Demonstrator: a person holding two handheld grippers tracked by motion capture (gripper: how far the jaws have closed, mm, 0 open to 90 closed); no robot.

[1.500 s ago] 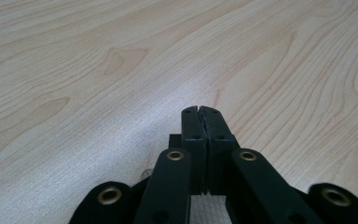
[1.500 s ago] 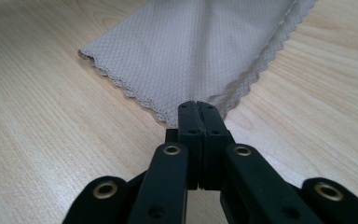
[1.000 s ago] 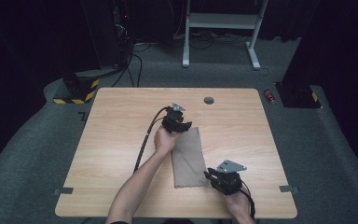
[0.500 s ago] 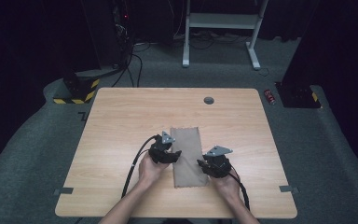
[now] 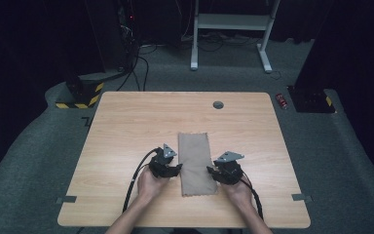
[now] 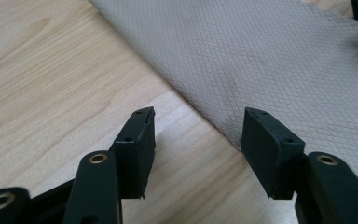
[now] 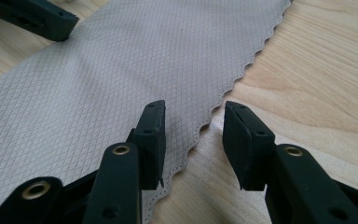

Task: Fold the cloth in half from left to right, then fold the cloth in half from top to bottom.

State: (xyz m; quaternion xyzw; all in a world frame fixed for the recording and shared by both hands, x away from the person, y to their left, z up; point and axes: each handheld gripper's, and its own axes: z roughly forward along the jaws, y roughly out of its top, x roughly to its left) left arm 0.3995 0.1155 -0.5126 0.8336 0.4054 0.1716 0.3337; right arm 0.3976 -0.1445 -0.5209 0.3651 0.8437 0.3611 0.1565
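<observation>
Light wooden tabletop (image 5: 126, 126) carries everything, set on grey carpet floor (image 5: 39, 146). A white metal desk frame (image 5: 233, 24) stands on the floor well beyond the far edge. Lying flat near my edge of the tabletop, about centre, is the beige rectangular cloth with a fine diamond weave (image 5: 195, 161), long side running away from me; its scalloped edge shows in the right gripper view (image 7: 98, 70). My left gripper (image 5: 171, 168) sits just beside the cloth's left long edge, jaws apart and empty, straddling that edge in the left gripper view (image 6: 198, 135), one jaw over bare wood, the other over fabric. My right gripper (image 5: 217, 170) sits at the cloth's right long edge, jaws apart, nothing clamped, scalloped hem running between them (image 7: 193, 135). Whether the jaws touch the cloth I can't tell. Small round dark grommet (image 5: 217, 104) in the tabletop near the far edge, well apart from the cloth. Small red object (image 5: 282, 101) on the floor off the far right corner.
</observation>
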